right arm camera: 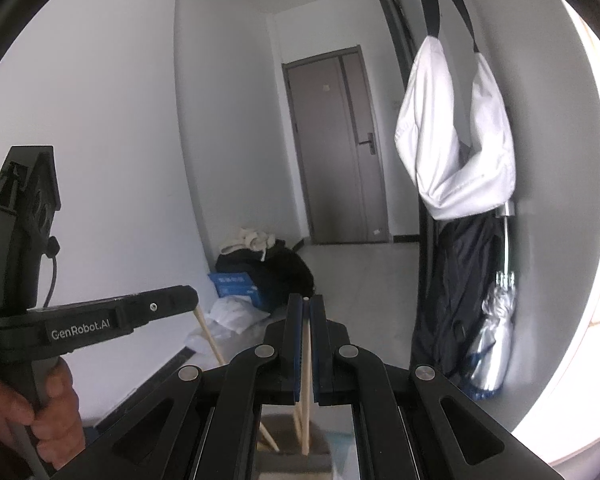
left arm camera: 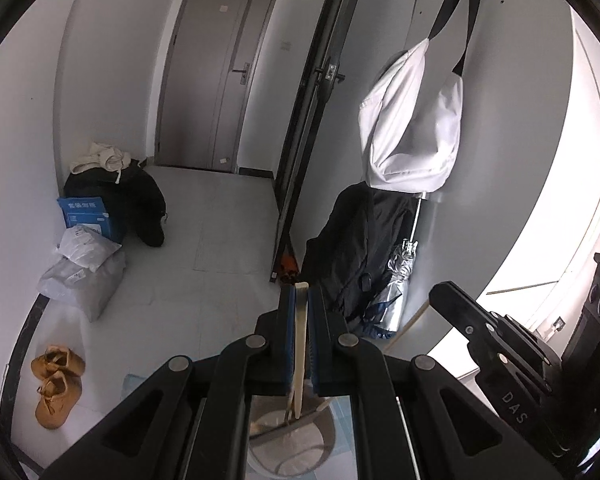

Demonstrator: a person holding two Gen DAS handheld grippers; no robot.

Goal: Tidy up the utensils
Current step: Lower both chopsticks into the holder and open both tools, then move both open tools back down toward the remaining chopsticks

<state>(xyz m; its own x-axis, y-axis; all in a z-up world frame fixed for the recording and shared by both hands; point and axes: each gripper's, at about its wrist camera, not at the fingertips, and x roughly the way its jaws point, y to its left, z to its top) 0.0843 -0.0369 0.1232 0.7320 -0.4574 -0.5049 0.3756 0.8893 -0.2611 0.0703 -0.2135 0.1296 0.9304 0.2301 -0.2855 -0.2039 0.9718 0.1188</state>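
While each pair of jaws is pressed together on a thin wooden utensil, little of either stick is clamped. One pale flat stick (left arm camera: 300,344) is pinched by the left gripper (left arm camera: 300,300), its lower end hanging below the jaws over a round dish (left arm camera: 324,432). A round chopstick (right arm camera: 306,364) is pinched by the right gripper (right arm camera: 306,304), above a grey block (right arm camera: 292,460). Slipping or pivoting could be caused by such narrow holds.

Both tools are showing matte black linkage arms with round silver rivets and blue pads on the fingers (left arm camera: 289,320). The left gripper (right arm camera: 192,300) is wearing white "GenRobot.AI" lettering, a small screw and a thin black cable.
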